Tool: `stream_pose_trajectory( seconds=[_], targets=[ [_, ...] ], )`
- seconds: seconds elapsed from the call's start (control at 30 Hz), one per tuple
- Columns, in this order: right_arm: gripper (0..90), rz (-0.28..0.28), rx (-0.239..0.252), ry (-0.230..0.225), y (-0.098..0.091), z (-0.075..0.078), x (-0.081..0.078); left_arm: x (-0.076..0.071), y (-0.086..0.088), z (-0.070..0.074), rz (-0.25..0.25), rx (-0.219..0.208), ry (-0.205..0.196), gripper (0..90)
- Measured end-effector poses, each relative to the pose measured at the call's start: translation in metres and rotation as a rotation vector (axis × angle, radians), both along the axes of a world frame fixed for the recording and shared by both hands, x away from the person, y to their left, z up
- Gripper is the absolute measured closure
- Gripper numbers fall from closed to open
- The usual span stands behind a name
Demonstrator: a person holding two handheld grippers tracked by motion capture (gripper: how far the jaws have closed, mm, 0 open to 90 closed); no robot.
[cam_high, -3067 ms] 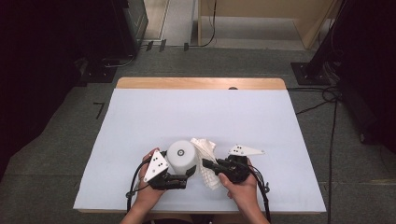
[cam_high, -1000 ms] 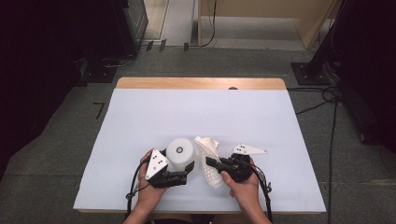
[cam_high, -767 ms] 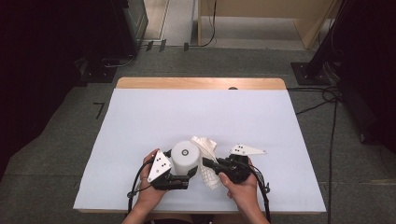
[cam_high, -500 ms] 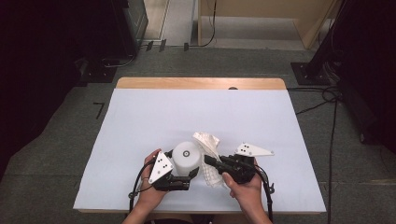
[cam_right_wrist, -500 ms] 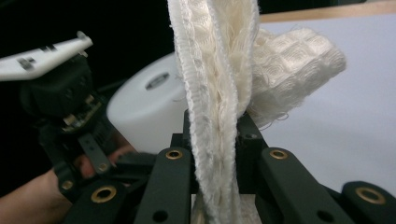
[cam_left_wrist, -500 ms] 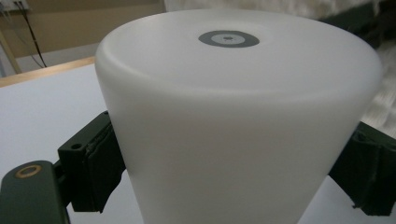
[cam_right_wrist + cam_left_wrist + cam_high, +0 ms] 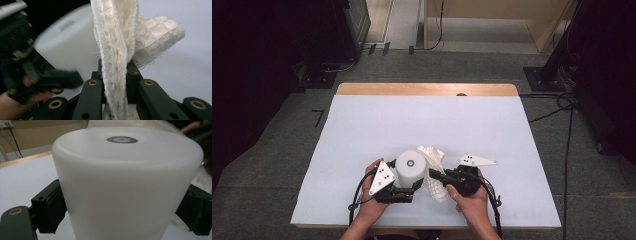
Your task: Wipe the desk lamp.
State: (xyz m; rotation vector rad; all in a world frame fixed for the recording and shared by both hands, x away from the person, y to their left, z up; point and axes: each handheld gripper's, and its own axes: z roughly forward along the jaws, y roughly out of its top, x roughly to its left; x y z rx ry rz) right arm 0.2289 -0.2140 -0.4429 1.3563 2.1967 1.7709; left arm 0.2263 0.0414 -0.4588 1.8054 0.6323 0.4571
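A white cup stands upside down near the table's front edge, a grey ring mark on its upturned bottom. My left gripper is shut on the cup, with a black pad pressed on each side. My right gripper is shut on a cream waffle-weave cloth. In the right gripper view the cloth rises in a folded band from between the jaws, right beside the cup. Part of the cloth hangs under the right hand.
A white cover lies over the table, with a wooden strip bare at the far edge. Dark equipment and cables stand on the grey floor around the table.
The cup and left gripper have shifted slightly to the right. The right gripper has moved a little with the cloth against the cup's side.
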Motion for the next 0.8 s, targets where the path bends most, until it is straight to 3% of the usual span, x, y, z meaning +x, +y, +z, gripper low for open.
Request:
stream_pose_trajectory(
  seconds=[0.13,0.37,0.6,0.63,0.8],
  targets=[
    [79.3,-0.011,0.003,-0.028,-0.004,0.008,-0.003,0.006,-0.001,-0.006,0.017,0.024,-0.005,9.0],
    [79.3,-0.036,-0.004,-0.006,-0.011,0.001,0.002,0.013,0.004,-0.019,0.030,0.051,0.014,8.9],
    [79.3,-0.044,-0.015,0.020,-0.012,-0.007,0.005,0.013,0.012,-0.020,0.026,0.000,0.047,7.5],
    [79.2,-0.042,-0.019,0.021,-0.013,-0.009,0.006,0.012,0.013,-0.019,0.033,-0.005,0.047,1.8],
    [79.1,-0.042,-0.029,0.038,-0.014,-0.012,0.008,0.007,0.008,-0.016,0.111,-0.023,0.074,0.0]
  ],
)
